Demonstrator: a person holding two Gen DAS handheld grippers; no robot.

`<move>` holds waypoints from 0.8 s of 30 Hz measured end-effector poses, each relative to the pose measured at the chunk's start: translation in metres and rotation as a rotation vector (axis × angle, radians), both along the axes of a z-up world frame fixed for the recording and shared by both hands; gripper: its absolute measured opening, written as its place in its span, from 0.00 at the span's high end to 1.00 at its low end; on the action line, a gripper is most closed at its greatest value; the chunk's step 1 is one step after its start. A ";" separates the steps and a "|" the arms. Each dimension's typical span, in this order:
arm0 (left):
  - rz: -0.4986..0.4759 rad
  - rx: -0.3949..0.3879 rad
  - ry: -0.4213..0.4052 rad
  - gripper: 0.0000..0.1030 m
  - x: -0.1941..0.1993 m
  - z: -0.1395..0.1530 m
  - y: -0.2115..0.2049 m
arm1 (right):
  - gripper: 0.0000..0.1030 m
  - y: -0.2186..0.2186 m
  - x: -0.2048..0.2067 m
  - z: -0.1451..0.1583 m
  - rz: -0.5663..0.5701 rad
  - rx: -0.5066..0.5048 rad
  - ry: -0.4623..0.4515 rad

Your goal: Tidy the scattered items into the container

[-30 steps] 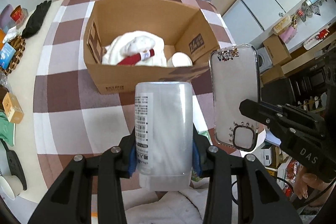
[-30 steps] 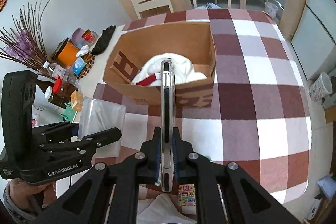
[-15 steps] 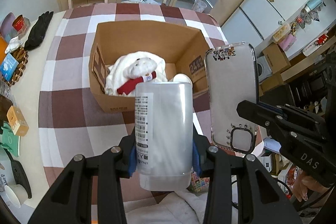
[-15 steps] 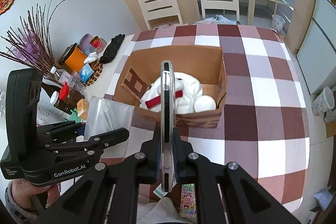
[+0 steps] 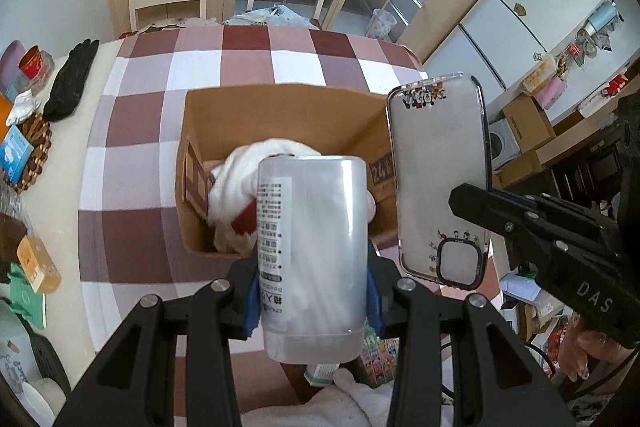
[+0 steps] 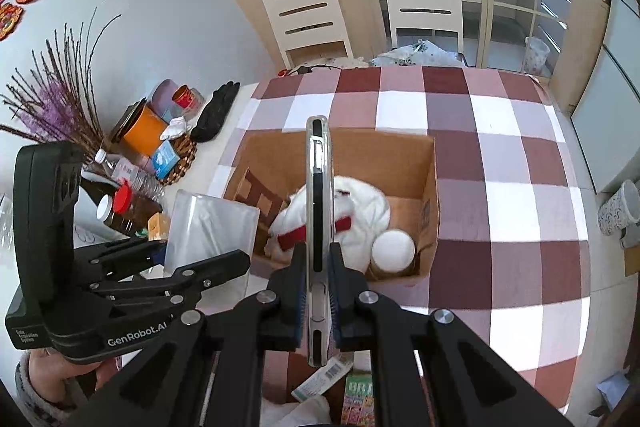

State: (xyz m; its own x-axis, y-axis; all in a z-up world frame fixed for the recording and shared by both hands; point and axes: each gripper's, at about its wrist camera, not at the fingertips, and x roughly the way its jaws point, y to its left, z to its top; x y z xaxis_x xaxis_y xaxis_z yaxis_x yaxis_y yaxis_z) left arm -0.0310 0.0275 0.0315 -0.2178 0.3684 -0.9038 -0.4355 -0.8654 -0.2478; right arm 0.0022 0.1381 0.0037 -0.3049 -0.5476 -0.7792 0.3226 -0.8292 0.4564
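Clamping a frosted container (image 5: 314, 255), the left hand-held gripper (image 5: 314, 301) hovers before the cardboard box (image 5: 280, 115).

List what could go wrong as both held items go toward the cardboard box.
1. The phone case is pinched edge-on by the right gripper; it may twist or slip.
2. The frosted container in the left gripper hangs close beside the case, so they may knock together.
3. The cardboard box already holds a white plush and a white lid; drops may bounce off.

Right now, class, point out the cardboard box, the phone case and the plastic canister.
cardboard box (image 6: 430, 195): right wrist view, on its right wall.
phone case (image 5: 438, 163): left wrist view, middle of its clear back.
plastic canister (image 5: 320, 247): left wrist view, middle of its frosted side.
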 end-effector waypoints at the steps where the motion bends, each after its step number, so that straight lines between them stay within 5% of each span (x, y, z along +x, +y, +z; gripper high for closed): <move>1: -0.002 0.000 0.000 0.60 -0.004 0.000 0.001 | 0.91 -0.001 -0.005 0.000 -0.002 0.000 0.000; 24: 0.000 -0.029 -0.083 0.60 -0.065 -0.042 0.019 | 0.91 -0.018 -0.062 -0.033 -0.057 0.029 -0.094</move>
